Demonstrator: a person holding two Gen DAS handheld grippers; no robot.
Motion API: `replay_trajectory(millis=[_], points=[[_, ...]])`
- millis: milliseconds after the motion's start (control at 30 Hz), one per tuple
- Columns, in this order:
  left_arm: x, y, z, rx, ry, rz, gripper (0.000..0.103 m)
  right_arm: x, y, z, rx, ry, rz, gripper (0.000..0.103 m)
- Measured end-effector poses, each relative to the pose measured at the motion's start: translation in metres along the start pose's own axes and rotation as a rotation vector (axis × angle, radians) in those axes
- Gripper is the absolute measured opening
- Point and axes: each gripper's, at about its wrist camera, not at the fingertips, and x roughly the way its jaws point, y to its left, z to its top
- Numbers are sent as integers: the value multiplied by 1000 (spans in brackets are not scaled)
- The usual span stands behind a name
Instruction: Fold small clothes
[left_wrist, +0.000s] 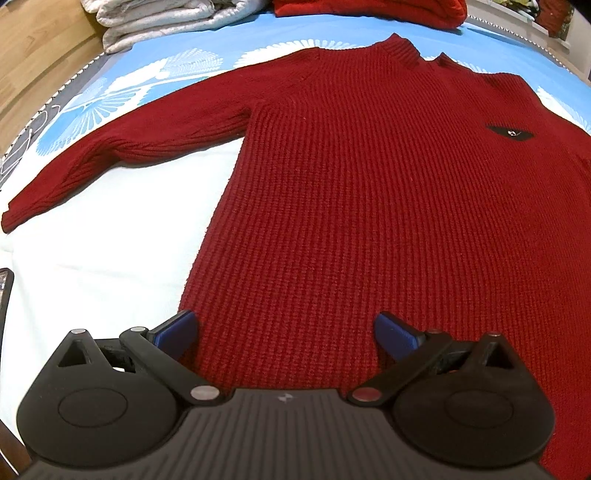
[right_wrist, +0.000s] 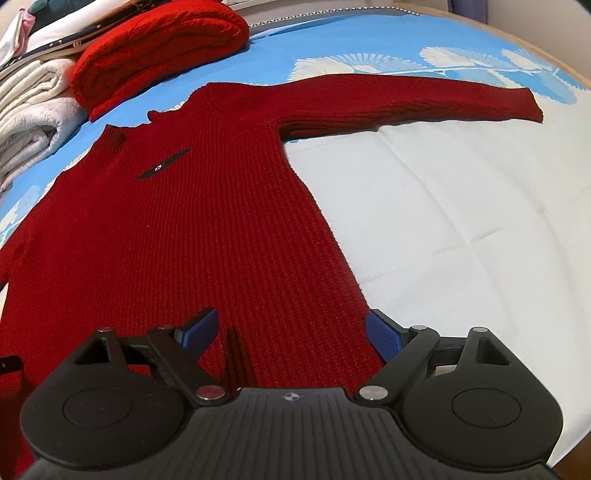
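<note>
Bright even indoor light, soft shadows, sharp focus, strong fisheye edge-bending.

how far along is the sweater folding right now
Done: the dark red sweater lies flat on the bed, both sleeves spread, and a brighter red knit already sits folded behind it. In hand: nothing; the left claw and right claw are open at the hem. Left: every fold on this sweater.

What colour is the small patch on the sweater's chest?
Black, with a tiny white emblem: the patch on the dark red sweater shows best in the left wrist view.
</note>
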Motion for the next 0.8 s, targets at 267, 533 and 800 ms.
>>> replay_trajectory(millis=[267, 533, 800], points=[[-8, 16, -3, -50, -5, 7, 103, -9, -14, -1, 49, 7, -7, 88], [-13, 28, -9, -66, 9, 27, 103, -16, -51, -3, 179, 31, 20, 88], [-6, 39, -18, -109, 107, -49, 103, -16, -66, -11, 239, 102, 128, 87]])
